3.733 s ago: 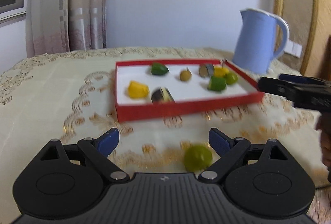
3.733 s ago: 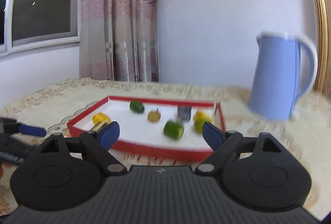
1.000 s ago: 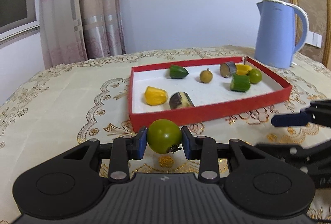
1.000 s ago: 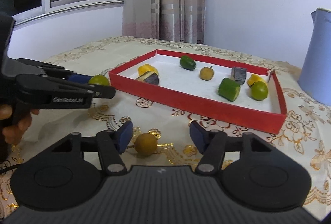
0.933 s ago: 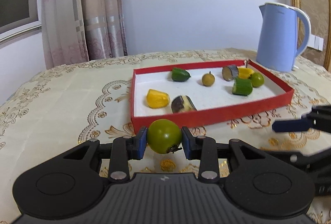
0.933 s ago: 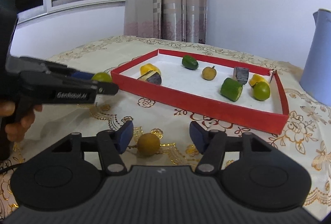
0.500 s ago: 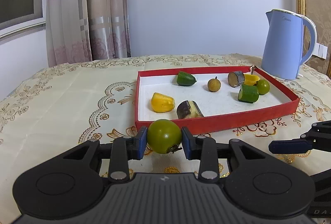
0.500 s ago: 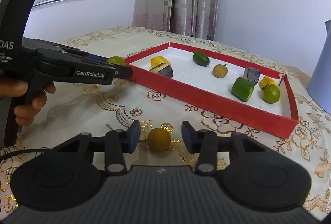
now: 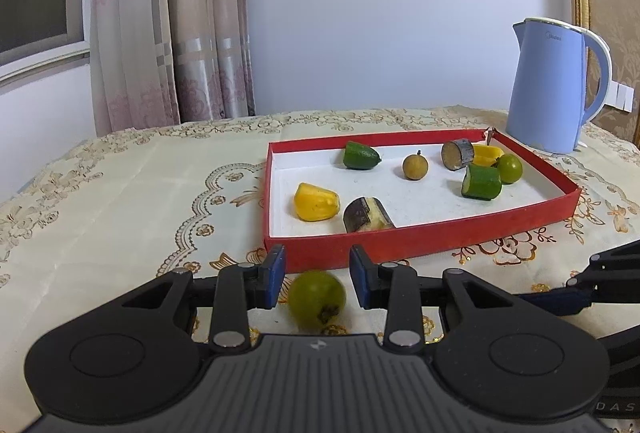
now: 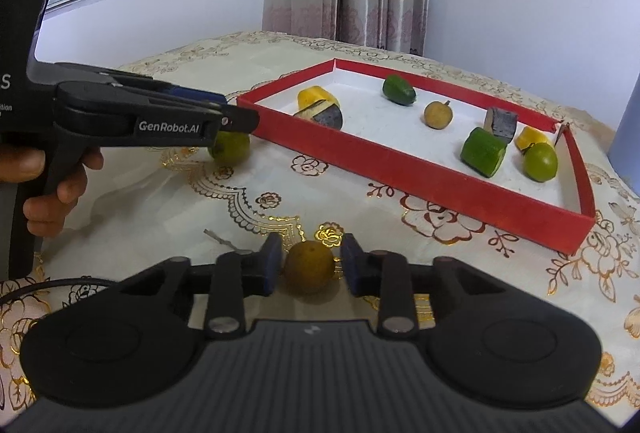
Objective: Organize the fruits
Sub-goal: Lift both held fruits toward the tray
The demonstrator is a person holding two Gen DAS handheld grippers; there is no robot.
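Since half a second ago, the green fruit (image 9: 316,298) has dropped from between the pads of the left gripper (image 9: 316,271). It is now seen lower, slightly blurred, over the tablecloth (image 9: 120,201), with a small gap to each pad. The left jaws stand apart and press on nothing. The jaws of the right gripper (image 10: 310,265) have just been closing and are clamped on a round brown fruit (image 10: 309,267), just above the cloth. From the right wrist view, the green fruit is seen under the left gripper's tip, just outside the near corner of the red tray (image 9: 420,237). Seven fruit pieces lie in the tray. A blue kettle (image 9: 548,89) stands behind it.
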